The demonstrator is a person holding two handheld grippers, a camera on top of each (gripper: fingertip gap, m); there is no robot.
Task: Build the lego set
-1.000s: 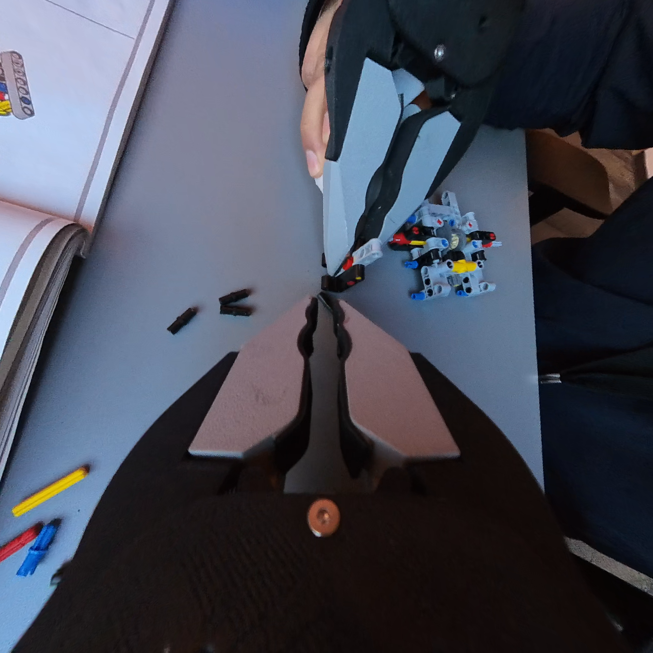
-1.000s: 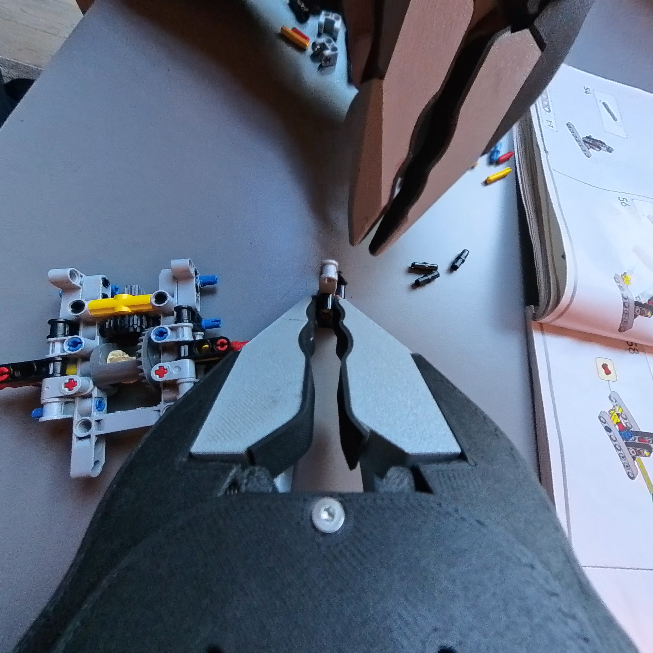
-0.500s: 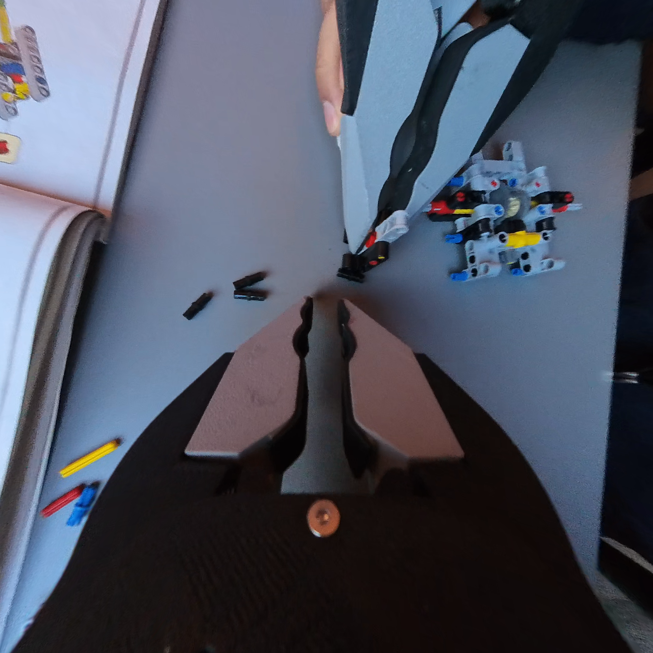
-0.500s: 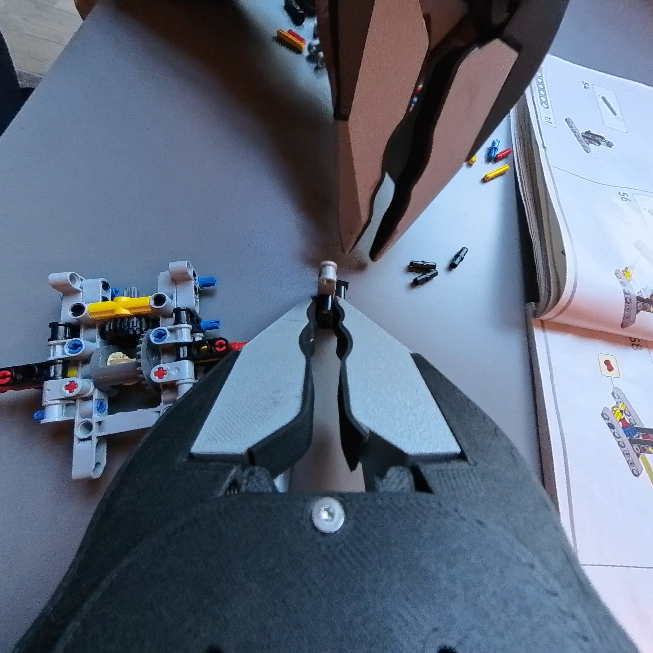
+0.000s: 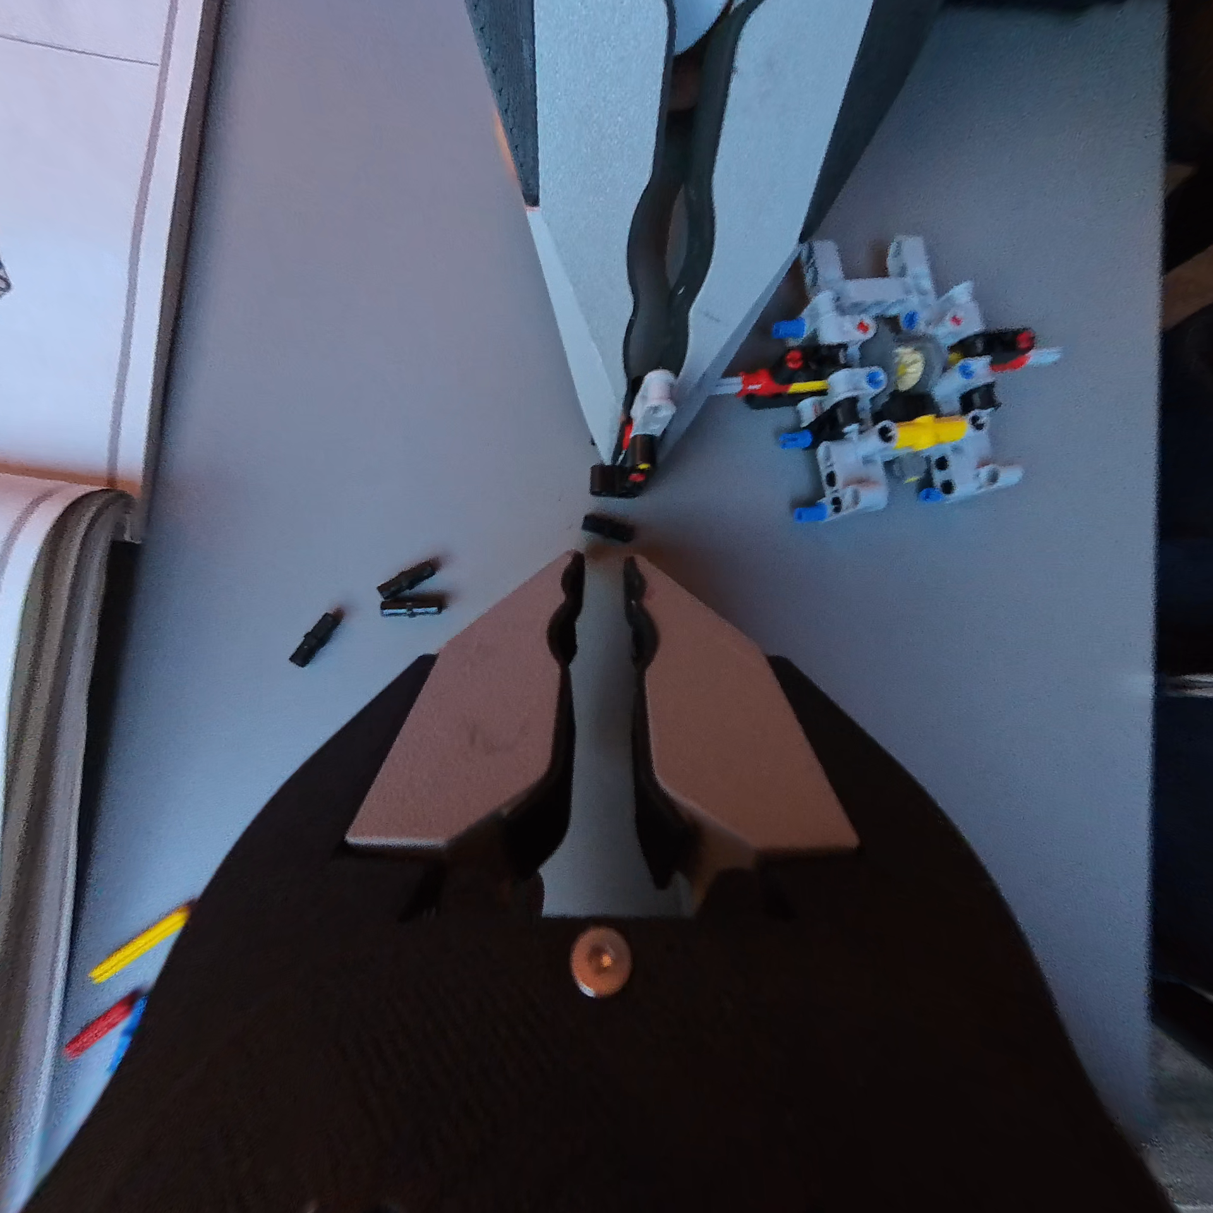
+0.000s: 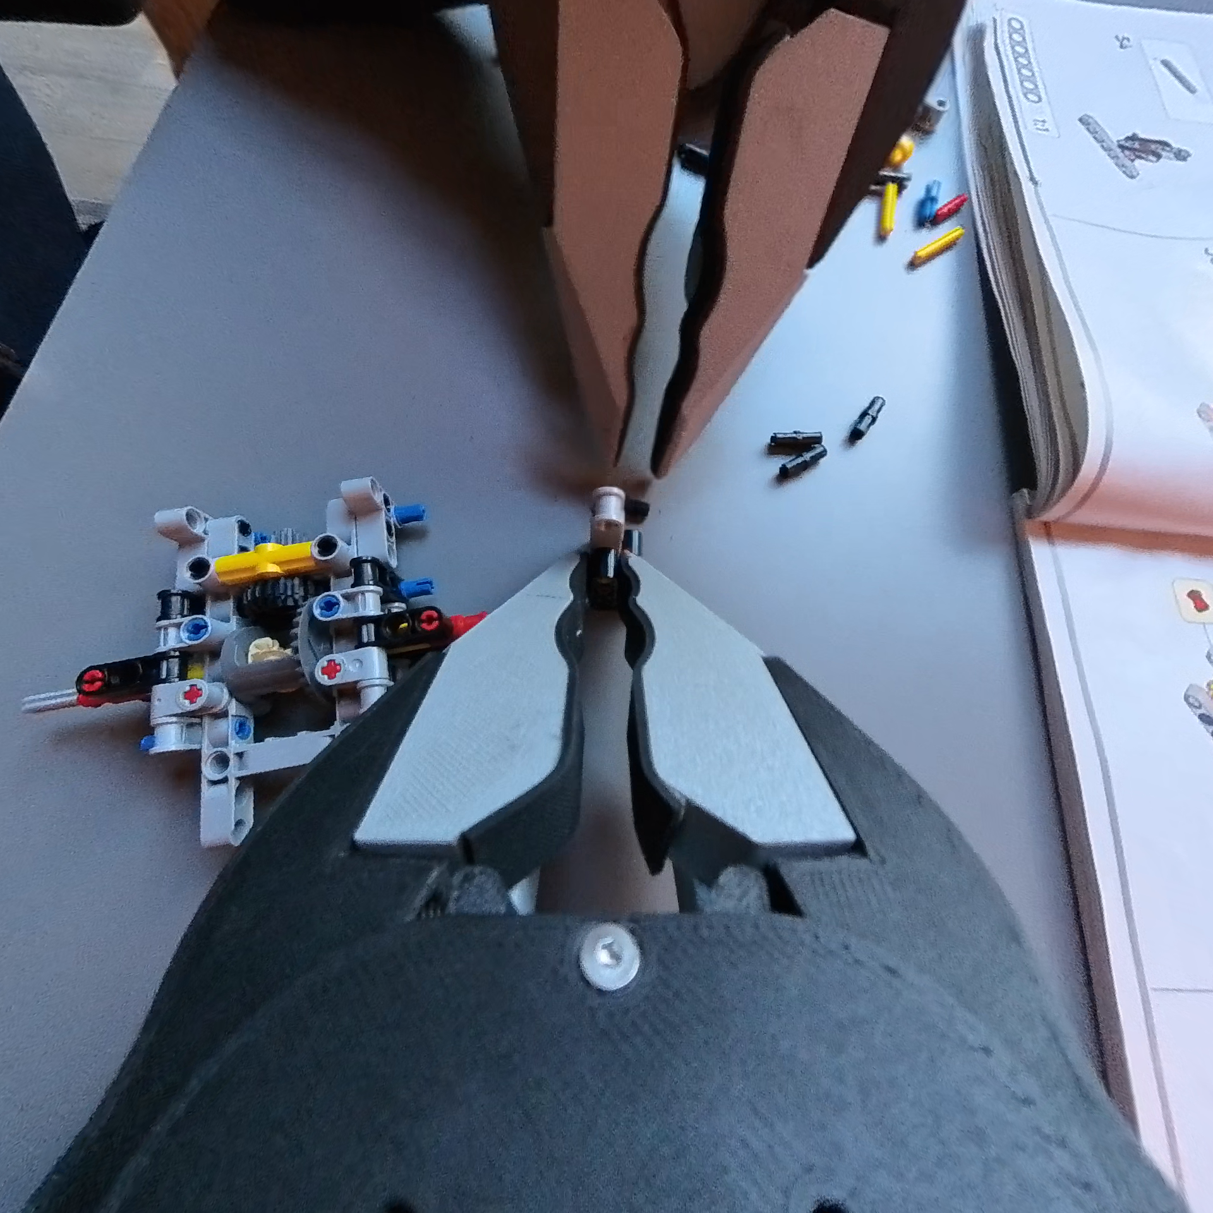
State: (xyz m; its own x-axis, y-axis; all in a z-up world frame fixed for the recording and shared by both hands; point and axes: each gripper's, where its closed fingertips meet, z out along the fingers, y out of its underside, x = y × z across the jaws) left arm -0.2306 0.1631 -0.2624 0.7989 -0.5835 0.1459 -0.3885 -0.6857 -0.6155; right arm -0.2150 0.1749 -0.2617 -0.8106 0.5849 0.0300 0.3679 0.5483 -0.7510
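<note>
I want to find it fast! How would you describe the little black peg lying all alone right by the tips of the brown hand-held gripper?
Start at the open instruction booklet on the grey table, then go to the brown left hand-held gripper. The lone black peg lies on the table just beyond its open fingertips. Unlike the three black pegs lying nearer the booklet, it is alone, between both grippers.

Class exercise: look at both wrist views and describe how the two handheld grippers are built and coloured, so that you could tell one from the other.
The left gripper has flat, wedge-shaped fingers faced in brownish copper, on a wide black woven-texture body with a copper-toned screw. The right gripper has the same shape, but its fingers are faced in light grey, on a dark grey body with a silver screw. Both have wavy black inner pads.
</note>
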